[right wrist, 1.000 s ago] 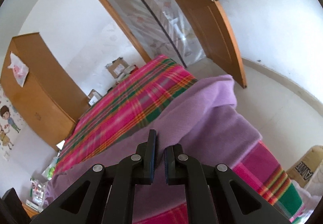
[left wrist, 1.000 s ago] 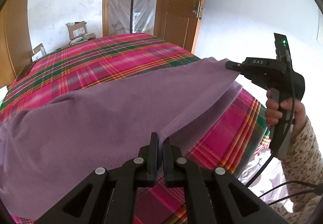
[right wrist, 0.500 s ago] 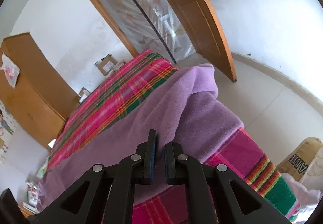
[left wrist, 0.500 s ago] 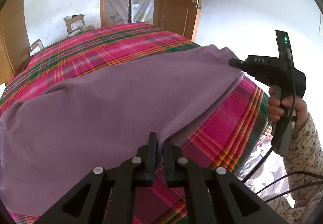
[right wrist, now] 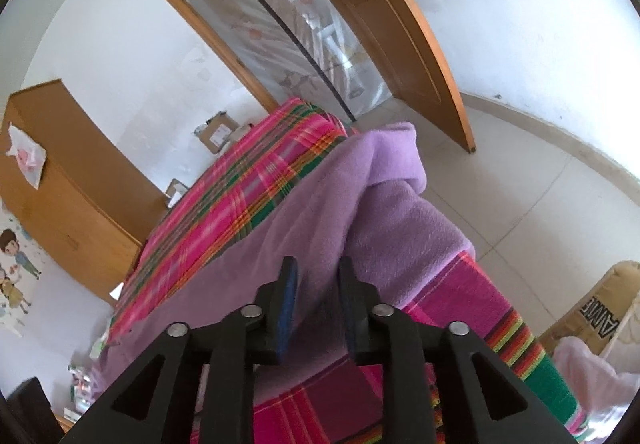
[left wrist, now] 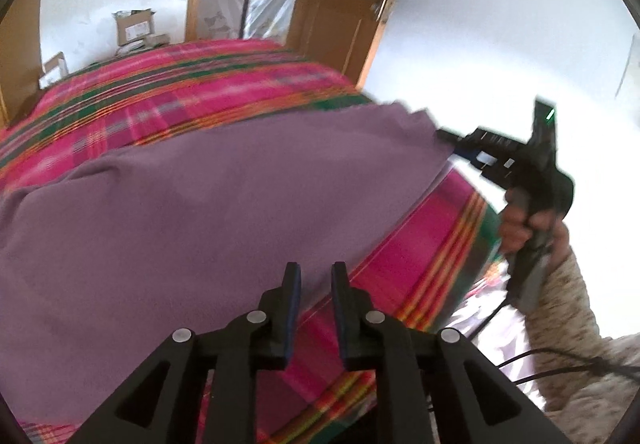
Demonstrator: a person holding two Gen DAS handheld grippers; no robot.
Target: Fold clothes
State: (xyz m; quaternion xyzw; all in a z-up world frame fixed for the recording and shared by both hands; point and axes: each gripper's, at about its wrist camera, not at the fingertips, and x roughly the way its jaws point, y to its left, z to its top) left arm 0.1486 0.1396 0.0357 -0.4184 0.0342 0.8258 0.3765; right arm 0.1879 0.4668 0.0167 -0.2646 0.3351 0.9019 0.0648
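Your left gripper (left wrist: 316,272) hovers with its two black fingers parted by a narrow gap and nothing between them; the edge of the soft purple fleece garment (left wrist: 208,212) lies just beneath and beyond the tips. That garment is spread flat across the bed's pink, green and orange plaid blanket (left wrist: 168,92), covering most of the near half. Your right gripper (right wrist: 316,276) also has its fingers slightly apart, with the lilac fleece behind the gap rather than pinched in it. In the right wrist view, the garment's far corner rises in a rumpled fold near the bed's edge. From the left wrist camera, your right hand (left wrist: 528,220) grips the tool's handle beside the garment's right corner. An open wooden door (right wrist: 404,36) stands beyond the bed.
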